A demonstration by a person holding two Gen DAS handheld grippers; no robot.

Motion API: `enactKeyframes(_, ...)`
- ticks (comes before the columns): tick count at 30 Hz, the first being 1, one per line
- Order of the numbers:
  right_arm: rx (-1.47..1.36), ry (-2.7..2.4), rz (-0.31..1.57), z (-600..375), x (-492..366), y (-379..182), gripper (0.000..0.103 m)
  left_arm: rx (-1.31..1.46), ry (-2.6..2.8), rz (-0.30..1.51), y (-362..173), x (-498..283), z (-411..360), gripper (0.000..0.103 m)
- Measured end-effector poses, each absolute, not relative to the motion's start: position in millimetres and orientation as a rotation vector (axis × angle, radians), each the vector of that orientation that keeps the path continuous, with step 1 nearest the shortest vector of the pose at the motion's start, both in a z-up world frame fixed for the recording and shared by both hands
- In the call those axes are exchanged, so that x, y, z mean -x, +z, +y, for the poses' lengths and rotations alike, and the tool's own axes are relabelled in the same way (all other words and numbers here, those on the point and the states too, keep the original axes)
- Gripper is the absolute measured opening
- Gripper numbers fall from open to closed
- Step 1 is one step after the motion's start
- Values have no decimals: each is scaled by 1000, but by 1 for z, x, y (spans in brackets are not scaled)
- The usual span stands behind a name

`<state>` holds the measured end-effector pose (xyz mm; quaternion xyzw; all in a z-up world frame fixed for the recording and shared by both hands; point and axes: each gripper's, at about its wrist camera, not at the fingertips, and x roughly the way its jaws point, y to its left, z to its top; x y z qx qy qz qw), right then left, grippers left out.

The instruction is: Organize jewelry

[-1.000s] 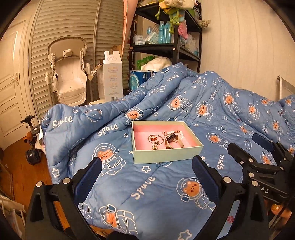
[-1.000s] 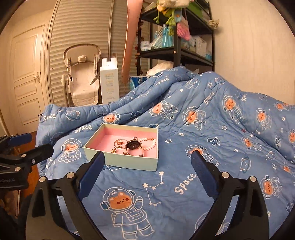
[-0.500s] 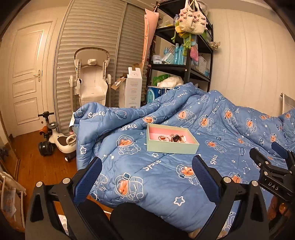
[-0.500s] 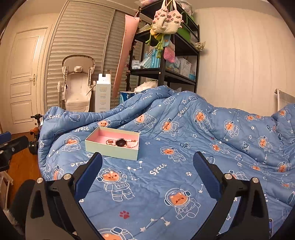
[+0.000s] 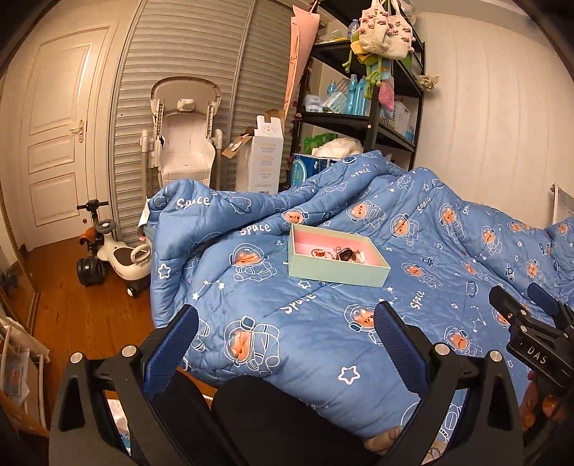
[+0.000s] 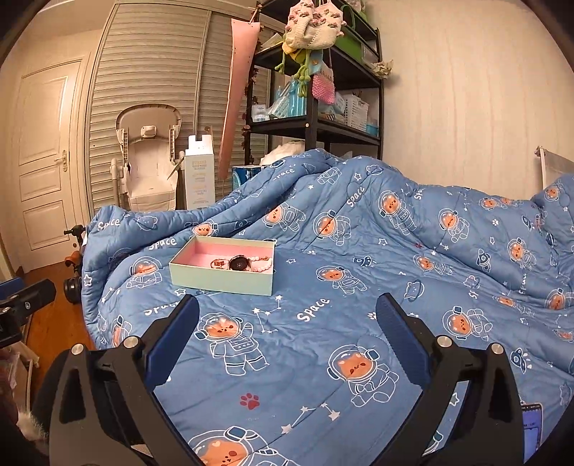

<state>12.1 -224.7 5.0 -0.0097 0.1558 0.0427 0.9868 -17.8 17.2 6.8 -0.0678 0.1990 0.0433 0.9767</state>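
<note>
Holding my left gripper (image 5: 283, 335) and right gripper (image 6: 287, 329) empty with fingers apart, well back from the box (image 6: 224, 265) of jewelry (image 6: 238, 263) on the soft quilt (image 6: 358, 286), I fear tipping it when reaching in.

Pulled both claws back from mint box (image 5: 337, 267) over last second. Box was close under my left gripper (image 5: 285, 338), now well ahead, small in view. Same from right gripper (image 6: 287, 335): box (image 6: 222, 277) receded, more comforter (image 6: 323, 322) between us. Views tilted up: shelf top, hanging knit toys (image 5: 384, 32) now visible; ride-on toy (image 5: 114, 256) entered left view. My dark-clad knee (image 5: 280, 412) now under left gripper.
</note>
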Motion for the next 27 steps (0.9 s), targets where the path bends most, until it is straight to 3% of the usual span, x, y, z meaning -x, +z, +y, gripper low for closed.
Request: enactKeyframes(27, 31, 89, 330, -224, -17, 2, 97, 132, 110, 395, 7, 22, 16, 96)
